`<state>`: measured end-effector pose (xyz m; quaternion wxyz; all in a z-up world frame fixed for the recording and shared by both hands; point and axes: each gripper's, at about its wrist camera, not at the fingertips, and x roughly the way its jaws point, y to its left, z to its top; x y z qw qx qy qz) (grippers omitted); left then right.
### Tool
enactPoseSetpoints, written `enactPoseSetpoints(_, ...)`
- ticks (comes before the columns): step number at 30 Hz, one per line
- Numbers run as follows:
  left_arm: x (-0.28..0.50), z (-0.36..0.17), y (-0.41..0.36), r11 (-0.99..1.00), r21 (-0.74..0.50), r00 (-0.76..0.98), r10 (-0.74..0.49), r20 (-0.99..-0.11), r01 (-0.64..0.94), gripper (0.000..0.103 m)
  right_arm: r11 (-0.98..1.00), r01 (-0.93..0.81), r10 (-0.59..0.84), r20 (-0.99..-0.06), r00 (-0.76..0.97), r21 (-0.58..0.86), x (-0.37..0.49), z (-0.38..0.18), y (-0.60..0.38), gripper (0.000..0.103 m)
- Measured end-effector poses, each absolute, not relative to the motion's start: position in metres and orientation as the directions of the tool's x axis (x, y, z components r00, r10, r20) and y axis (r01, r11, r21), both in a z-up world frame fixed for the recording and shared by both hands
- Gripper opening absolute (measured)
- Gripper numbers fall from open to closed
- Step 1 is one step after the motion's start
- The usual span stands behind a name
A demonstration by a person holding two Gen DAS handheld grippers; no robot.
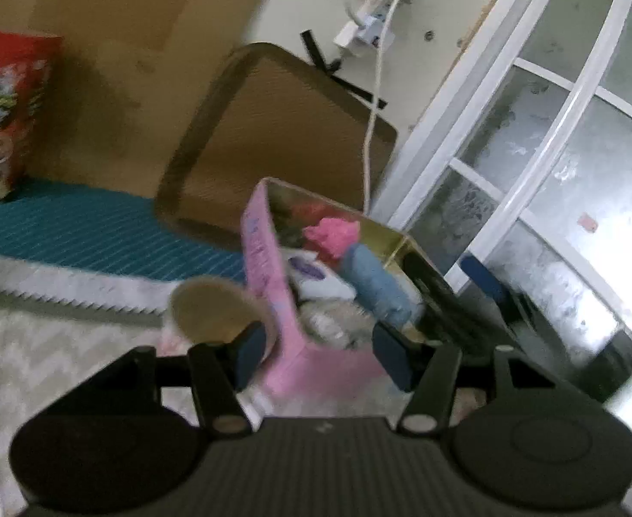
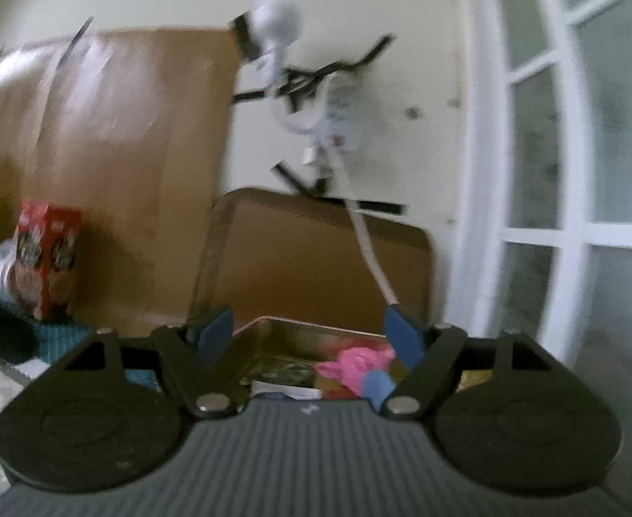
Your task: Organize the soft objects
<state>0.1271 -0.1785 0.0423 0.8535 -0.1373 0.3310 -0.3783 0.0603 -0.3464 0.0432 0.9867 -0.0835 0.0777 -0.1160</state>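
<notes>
Plainly, the main risk is the pink box (image 1: 273, 301) tipping: in the left wrist view its tall pink wall leans over between the pads of the left tongs (image 1: 320, 355), which stand partly open with no pad pressing on it, so a careless nudge could knock the box over and spill what is packed inside. A cardboard roll (image 1: 206, 312) sits just beside that wall and could be bumped away as well. The blur in both views makes exact contact hard to judge. The soft things lie in the box, on the pale zigzag-patterned surface (image 1: 57, 366) near the white window frame (image 1: 510, 129): a crumpled pink cloth (image 1: 333, 237) on top, a rolled blue cloth (image 1: 380, 284) leaning beside it, and a white packet (image 1: 316, 278) under them, loosely heaped, not folded. The right tongs (image 2: 311, 340) hang wide and empty above the box's gold-lined inside (image 2: 281, 336), the pink cloth showing just below them.
</notes>
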Motion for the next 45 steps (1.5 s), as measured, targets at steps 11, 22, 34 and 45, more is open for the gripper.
enactPoseSetpoints(11, 0.105, 0.024, -0.134, 0.737, -0.441, 0.520, -0.675, -0.524, 0.512, 0.057, 0.926, 0.201, -0.284, -0.236, 0.929, -0.320, 0.114, 0.023, -0.352, 0.077)
enactPoseSetpoints(22, 0.087, 0.027, -0.135, 0.726, -0.405, 0.514, -0.683, -0.519, 0.556, 0.058, 0.934, 0.285, -0.324, -0.176, 0.929, -0.213, 0.046, 0.047, -0.347, 0.079)
enactPoseSetpoints(34, 0.035, 0.050, -0.180, 0.760, -0.159, 0.599, -0.606, -0.524, 0.630, 0.103, 0.924, 0.311, -0.218, -0.360, 0.907, 0.223, -0.091, 0.039, -0.328, 0.103)
enactPoseSetpoints(45, 0.004, 0.047, -0.184, 0.805, -0.010, 0.664, -0.497, -0.559, 0.594, 0.103, 0.907, 0.339, -0.201, -0.447, 0.871, 0.251, -0.098, 0.067, -0.305, 0.103)
